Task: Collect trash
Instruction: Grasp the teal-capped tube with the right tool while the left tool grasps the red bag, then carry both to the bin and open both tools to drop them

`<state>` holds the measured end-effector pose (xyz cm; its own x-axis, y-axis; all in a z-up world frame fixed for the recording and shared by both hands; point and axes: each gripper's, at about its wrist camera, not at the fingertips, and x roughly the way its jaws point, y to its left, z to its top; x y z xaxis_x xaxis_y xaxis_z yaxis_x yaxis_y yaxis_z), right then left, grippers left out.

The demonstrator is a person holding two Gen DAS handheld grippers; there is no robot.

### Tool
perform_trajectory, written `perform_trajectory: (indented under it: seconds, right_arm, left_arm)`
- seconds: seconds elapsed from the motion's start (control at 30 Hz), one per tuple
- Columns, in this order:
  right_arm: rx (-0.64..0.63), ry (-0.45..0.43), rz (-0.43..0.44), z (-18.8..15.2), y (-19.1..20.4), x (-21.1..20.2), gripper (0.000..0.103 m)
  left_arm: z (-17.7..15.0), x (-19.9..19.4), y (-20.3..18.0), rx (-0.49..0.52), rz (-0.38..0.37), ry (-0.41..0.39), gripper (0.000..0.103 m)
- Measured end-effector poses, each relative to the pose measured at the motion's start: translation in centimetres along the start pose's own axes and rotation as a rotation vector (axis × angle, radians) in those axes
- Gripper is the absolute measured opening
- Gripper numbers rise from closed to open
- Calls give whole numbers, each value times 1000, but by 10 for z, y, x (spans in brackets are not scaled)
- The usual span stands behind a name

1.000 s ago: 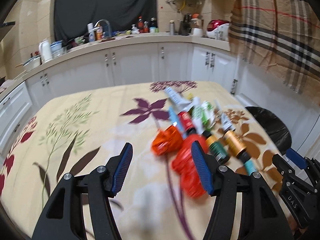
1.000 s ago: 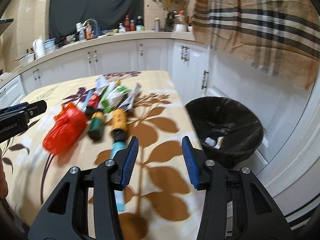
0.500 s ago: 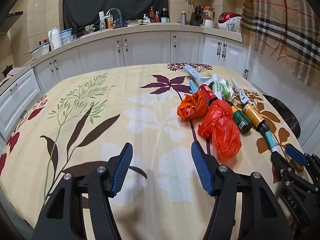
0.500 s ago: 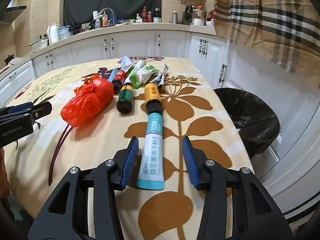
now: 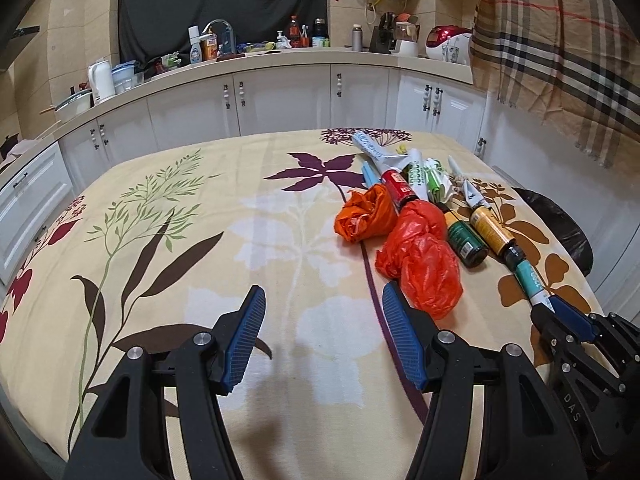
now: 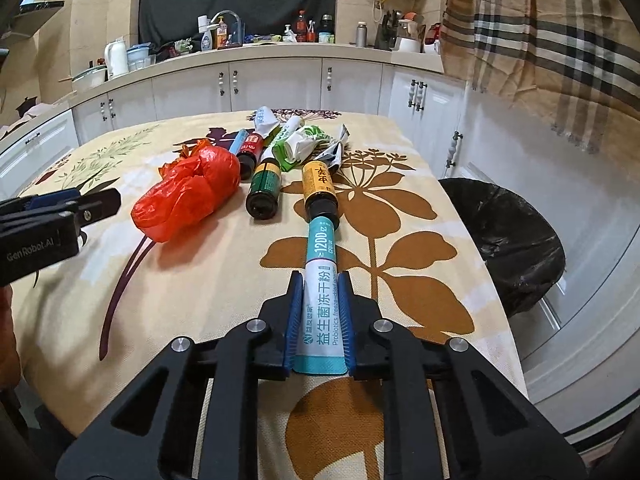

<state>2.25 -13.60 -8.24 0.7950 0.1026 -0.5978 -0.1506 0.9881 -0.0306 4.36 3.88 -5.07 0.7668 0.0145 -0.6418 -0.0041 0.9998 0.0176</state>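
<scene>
Right gripper [image 6: 319, 316] just closed, pinching the teal tube [image 6: 322, 280] – seen in right view only, left gripper [image 5: 322, 336] spread over bare tablecloth [image 5: 160, 264], bin [image 6: 508, 236] beside table edge.

"1200" on teal-white tube [image 6: 320, 288]

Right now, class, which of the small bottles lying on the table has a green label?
The green-labelled bottle, lying between the red plastic bag and the yellow-labelled bottle.

Bench cloth [image 6: 400, 152]: cream with brown, purple and green leaf prints. Crumpled bag [image 6: 188, 192]: red-orange. Sachet [image 6: 322, 300]: white and teal. Bin liner [image 6: 508, 232]: black. Curtain [image 6: 540, 48]: tan plaid.
</scene>
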Motion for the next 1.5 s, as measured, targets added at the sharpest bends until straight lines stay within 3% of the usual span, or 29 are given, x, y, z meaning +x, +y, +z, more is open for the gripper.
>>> perform_trajectory:
  seconds: [0.47, 0.57, 0.97, 1.07, 1.1, 1.13, 1.33, 1.5]
  right_arm:
    - [45, -93, -44, 23, -24, -20, 17]
    - [61, -97, -59, 31, -34, -16, 17]
    - [87, -91, -68, 55, -58, 6, 17]
    - [103, -71, -57, 57, -63, 12, 17]
    - [109, -65, -52, 56, -64, 13, 17]
    - [117, -58, -47, 56, -66, 15, 17]
    - [119, -58, -48, 59, -69, 14, 17]
    - [119, -73, -62, 62, -73, 9, 17]
  left_arm:
    - [11, -2, -23, 28, -58, -15, 60]
    - [14, 1, -30, 33, -70, -14, 64]
    - [28, 36, -43, 29, -74, 59, 64]
    - [29, 44, -45, 29, -90, 90, 52]
    - [28, 45, -45, 31, -97, 99, 40]
    - [28, 47, -46, 35, -105, 109, 35]
    - [27, 39, -47, 43, -120, 84, 23]
    - [34, 26, -49, 31, -146, 50, 22]
